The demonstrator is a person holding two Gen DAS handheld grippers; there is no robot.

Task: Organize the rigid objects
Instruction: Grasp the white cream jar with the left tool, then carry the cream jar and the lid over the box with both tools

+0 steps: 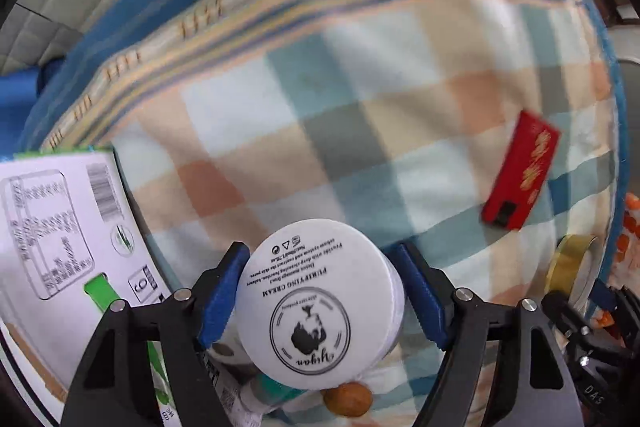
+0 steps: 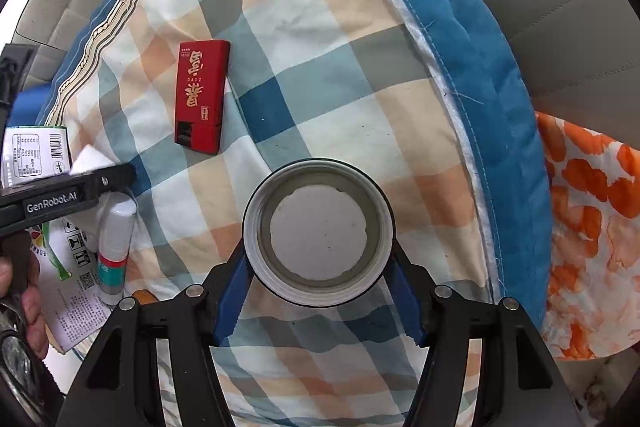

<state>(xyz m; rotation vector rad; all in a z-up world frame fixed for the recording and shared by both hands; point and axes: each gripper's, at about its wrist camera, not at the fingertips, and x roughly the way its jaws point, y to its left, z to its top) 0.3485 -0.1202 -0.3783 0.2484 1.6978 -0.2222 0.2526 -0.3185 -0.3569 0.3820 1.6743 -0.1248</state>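
Observation:
A white round cream jar (image 1: 316, 303) with black print stands on the plaid blanket (image 1: 360, 87), between the blue pads (image 1: 222, 291) of my left gripper (image 1: 320, 251). Both pads sit against its sides, so the gripper is shut on it. My right gripper (image 2: 320, 259) is shut on a round cap (image 2: 318, 231), whose white threaded wall and grey inside face the camera. In the left wrist view the cap (image 1: 572, 267) shows a gold rim at the right edge. A red flat box (image 2: 202, 95) with gold characters lies loose on the blanket, also in the left wrist view as the red box (image 1: 520, 171).
A white carton with green print and a barcode (image 1: 60, 227) lies left of the jar. A glue stick (image 2: 116, 247), a brown nut (image 1: 348, 401) and printed paper (image 2: 72, 307) lie beside it. The blanket's blue border (image 2: 480, 87) meets grey cushions (image 2: 560, 7) and an orange-patterned cloth (image 2: 592, 227).

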